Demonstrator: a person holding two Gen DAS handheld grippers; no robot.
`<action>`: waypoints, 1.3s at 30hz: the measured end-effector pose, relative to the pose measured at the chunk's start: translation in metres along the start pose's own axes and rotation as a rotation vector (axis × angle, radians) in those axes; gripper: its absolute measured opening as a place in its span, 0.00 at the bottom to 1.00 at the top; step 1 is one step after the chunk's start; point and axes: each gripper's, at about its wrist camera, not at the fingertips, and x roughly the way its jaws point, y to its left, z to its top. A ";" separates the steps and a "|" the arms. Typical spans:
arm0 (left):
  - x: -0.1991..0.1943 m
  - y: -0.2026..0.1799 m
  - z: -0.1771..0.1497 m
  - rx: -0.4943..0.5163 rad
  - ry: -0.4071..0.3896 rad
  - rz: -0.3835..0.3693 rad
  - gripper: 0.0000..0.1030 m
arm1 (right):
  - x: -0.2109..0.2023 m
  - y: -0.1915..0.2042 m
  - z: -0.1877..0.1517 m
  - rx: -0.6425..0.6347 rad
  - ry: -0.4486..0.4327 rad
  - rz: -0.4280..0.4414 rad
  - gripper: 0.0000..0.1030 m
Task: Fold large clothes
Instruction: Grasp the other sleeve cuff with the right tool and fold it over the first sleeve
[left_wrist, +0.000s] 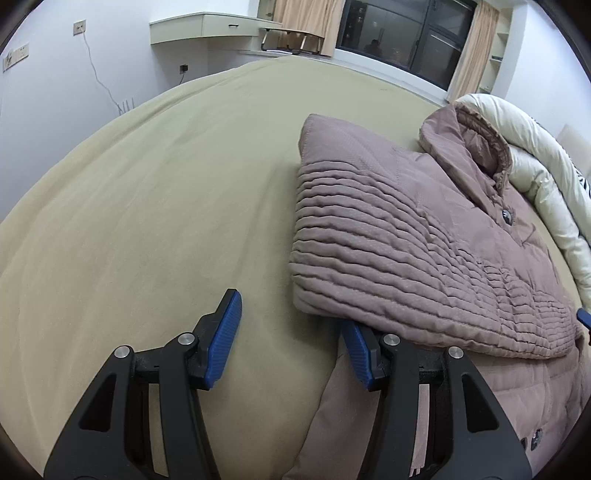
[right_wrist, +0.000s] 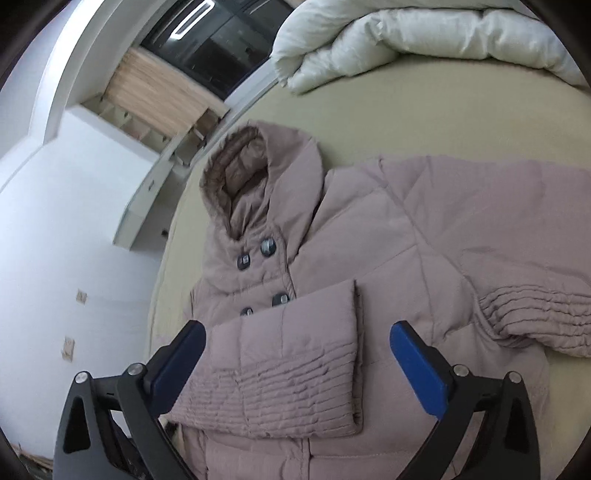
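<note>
A dusty-pink padded jacket (right_wrist: 388, 229) lies face up on the bed, its hood (right_wrist: 240, 166) pointing toward the bed's far edge. One sleeve is folded across the chest, and its ribbed cuff (right_wrist: 295, 373) lies between the wide-apart fingers of my right gripper (right_wrist: 297, 328), which is open; the pads do not touch it. The other sleeve (right_wrist: 517, 295) spreads out to the right. In the left wrist view that ribbed sleeve (left_wrist: 406, 251) rests on the sheet. My left gripper (left_wrist: 290, 314) is open over bare sheet, and its right finger (left_wrist: 356, 350) is tucked under the sleeve's edge.
The olive bedsheet (left_wrist: 147, 203) stretches far to the left of the jacket. A white duvet (right_wrist: 406, 37) is bunched beyond the hood. A wall shelf (left_wrist: 207, 27), a dark window (left_wrist: 399, 33) and curtains stand past the bed.
</note>
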 end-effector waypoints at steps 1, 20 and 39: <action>0.000 -0.003 0.001 0.006 -0.001 0.004 0.51 | 0.015 0.003 -0.001 -0.026 0.056 -0.043 0.82; 0.039 0.004 0.030 -0.128 0.014 0.066 0.38 | -0.081 0.025 0.063 -0.042 -0.244 -0.092 0.15; 0.011 -0.106 0.020 0.210 -0.036 -0.024 0.53 | -0.071 0.032 0.051 -0.070 -0.191 -0.035 0.15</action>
